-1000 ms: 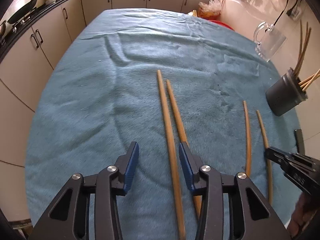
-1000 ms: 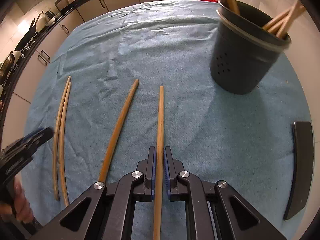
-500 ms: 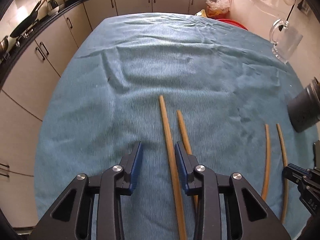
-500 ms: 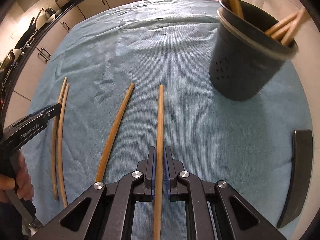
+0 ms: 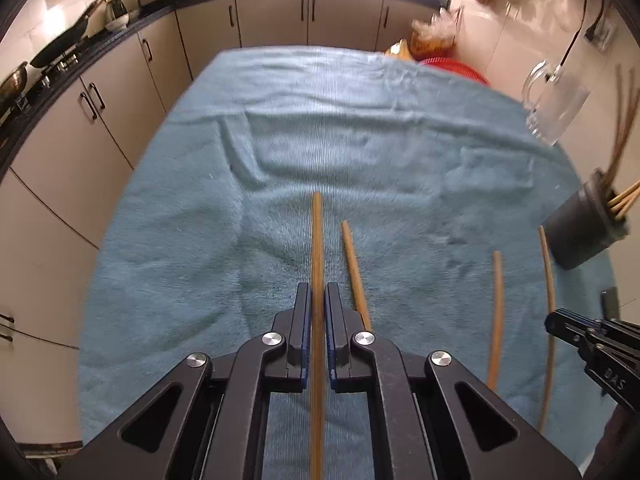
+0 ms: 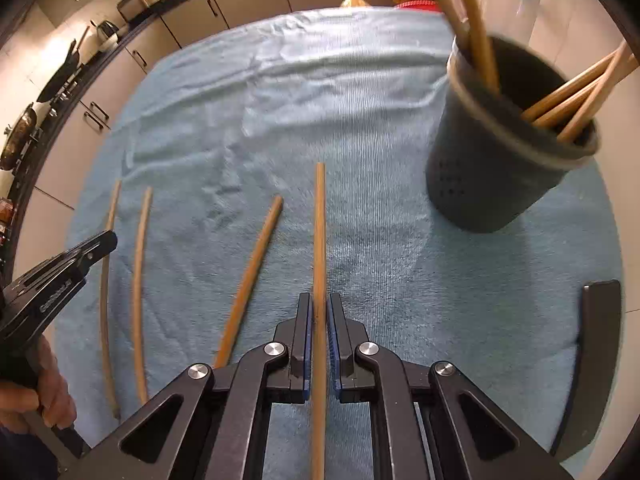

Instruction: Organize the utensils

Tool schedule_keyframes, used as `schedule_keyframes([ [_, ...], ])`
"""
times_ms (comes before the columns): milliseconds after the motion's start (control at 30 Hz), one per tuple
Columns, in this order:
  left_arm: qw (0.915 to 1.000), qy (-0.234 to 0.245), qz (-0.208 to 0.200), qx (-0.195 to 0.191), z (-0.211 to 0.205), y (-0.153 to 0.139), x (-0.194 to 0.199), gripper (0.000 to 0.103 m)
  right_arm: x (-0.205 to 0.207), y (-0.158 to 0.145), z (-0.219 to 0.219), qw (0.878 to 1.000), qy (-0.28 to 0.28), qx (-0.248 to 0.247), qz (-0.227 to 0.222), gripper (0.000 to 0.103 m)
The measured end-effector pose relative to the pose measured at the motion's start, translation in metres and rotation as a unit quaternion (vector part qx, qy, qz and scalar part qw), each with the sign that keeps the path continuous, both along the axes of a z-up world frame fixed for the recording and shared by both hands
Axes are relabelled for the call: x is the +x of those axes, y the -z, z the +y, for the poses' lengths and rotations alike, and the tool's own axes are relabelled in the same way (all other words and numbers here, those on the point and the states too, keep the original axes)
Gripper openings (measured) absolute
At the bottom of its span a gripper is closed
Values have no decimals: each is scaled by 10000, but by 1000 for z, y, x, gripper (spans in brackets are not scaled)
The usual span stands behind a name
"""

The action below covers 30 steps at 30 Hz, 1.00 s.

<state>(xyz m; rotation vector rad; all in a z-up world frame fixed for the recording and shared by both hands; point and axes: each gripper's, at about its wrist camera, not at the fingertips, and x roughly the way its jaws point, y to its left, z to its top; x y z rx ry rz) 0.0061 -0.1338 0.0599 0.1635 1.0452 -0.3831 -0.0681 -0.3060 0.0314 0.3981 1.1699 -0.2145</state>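
Observation:
My left gripper (image 5: 317, 292) is shut on a wooden chopstick (image 5: 317, 236) that points forward over the blue towel (image 5: 200, 240). A second chopstick (image 5: 354, 264) lies just right of it on the towel. My right gripper (image 6: 319, 304) is shut on another chopstick (image 6: 319, 224), with a loose chopstick (image 6: 252, 272) to its left. The dark holder cup (image 6: 496, 168) with several chopsticks in it stands ahead right; it also shows in the left wrist view (image 5: 580, 236). The right gripper shows at the right edge of the left wrist view (image 5: 560, 322).
A glass mug (image 5: 554, 108) stands at the towel's far right. A dark flat object (image 6: 592, 364) lies right of my right gripper. Kitchen cabinets (image 5: 272, 20) surround the table's far and left sides. The left gripper's finger (image 6: 100, 244) shows at the left of the right wrist view.
My left gripper has closed on the left chopstick, which was lying between its open jaws. My right gripper stays shut on its chopstick and has moved it toward the holder.

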Motion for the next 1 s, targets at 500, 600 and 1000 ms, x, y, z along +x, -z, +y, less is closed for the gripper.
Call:
schedule_keyframes([
  [500,9957,147,-696,-590,33,-90,-48,6,-39,-90,29,9935,57,-249,-1107,7],
  [600,9949,190,-754,-644,37,-98,-54,6,-47,-103,35,9915,93,-279,-1267,7],
  [1000,9907,270,-1078,-784,39,-123,-66,6,-63,-137,48,9863,127,-397,-1599,7],
])
